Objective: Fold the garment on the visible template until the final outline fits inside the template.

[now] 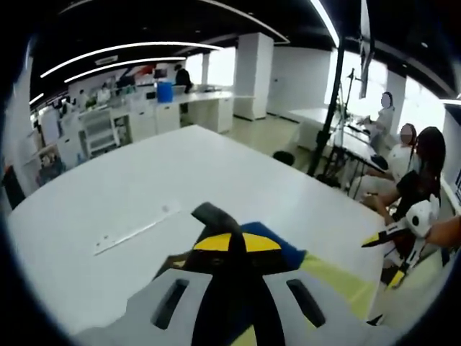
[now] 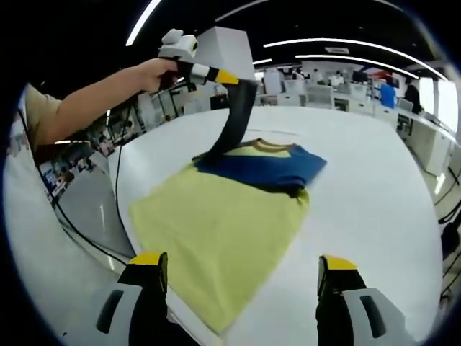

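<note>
Garment point(image 2: 216, 231) fabric, a yellow T-shirt with blue sleeves and a dark collar band, is spread flat on the white table point(image 2: 374, 194) in the right gripper view, with its hem toward 6 o'clock and its collar toward 12. A dark sleeve or strip of it point(image 2: 234, 119) is lifted from the collar end at about 11 o'clock and is pinched in the left gripper point(image 2: 232, 79), which is held by a person's hand point(image 2: 155, 72) on a bare forearm entering from 9 o'clock. In the left gripper view the same gripper's jaws point(image 1: 230, 241) are seen clenched together on the dark cloth, with blue and yellow fabric just beneath them. The right gripper point(image 2: 241, 270) is seen with its yellow-tipped jaws spread wide apart at 6 o'clock, grasping nothing, the hem lying between them. A flat ruler-like strip point(image 1: 137, 231) lies on the table at about 8 o'clock in the left gripper view. Seated people are seen at 3 o'clock there, beside desks and a dark stand.
</note>
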Tool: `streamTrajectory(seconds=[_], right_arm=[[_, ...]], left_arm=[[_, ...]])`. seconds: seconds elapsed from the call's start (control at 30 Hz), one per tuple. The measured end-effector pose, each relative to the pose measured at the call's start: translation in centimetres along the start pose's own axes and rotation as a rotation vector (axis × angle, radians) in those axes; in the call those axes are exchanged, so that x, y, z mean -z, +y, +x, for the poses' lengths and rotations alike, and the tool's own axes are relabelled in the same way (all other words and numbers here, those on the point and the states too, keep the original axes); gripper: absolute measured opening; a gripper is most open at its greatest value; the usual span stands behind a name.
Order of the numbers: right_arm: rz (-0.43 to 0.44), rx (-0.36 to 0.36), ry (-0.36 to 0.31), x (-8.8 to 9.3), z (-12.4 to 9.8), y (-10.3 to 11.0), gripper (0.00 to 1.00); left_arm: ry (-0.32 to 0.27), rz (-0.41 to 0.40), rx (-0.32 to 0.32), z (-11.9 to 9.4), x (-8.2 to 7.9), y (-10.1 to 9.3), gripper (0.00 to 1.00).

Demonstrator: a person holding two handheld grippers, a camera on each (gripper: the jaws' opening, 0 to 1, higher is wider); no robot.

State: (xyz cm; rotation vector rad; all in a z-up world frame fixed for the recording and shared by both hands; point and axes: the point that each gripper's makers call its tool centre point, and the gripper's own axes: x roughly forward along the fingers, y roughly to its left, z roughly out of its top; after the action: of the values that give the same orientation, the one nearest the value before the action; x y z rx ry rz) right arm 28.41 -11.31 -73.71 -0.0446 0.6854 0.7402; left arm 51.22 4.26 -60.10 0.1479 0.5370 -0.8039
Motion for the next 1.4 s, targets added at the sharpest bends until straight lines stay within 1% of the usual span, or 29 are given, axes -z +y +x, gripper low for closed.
streamTrajectory(seconds=[0.17,0.4,0.67,0.77,0.83,1.07,1.2,1.4], right_arm=[[0.003,0.0,0.0,0.1,0.1,-0.1,0.85],[0.01,0.005,-0.001,0.2,0.0,-0.3,0.85],[0.023,0.014,-0.004,0.6,-0.3,-0.6,0.85],[0.024,0.014,-0.003,0.7,-0.3,-0.5,0.85],[0.027,0.015,-0.003,0.8,-0.3,-0.6,0.85],[0.033,0.024,-0.003,0.9,-0.6,-0.8,0.85],[0.038,0.025,0.001,1.1,-0.6,-0.9,0.85],[0.04,0.031,0.002,1.1,-0.7,-1.0,0.85]], left_arm=[[0.011,0.008,0.012,1.4,-0.2,-0.7,0.01],[0.05,0.004,0.029,3.7,1.0,-1.5,0.01],[0.091,0.015,0.046,5.6,2.0,-2.6,0.01],[0.109,0.018,0.05,6.3,2.6,-2.9,0.01],[0.127,0.012,0.052,7.2,3.3,-3.2,0.01],[0.184,0.005,0.066,8.7,5.4,-4.2,0.01],[0.212,0.009,0.079,9.8,6.6,-5.1,0.01],[0.249,0.023,0.095,11.2,7.7,-6.1,0.01]])
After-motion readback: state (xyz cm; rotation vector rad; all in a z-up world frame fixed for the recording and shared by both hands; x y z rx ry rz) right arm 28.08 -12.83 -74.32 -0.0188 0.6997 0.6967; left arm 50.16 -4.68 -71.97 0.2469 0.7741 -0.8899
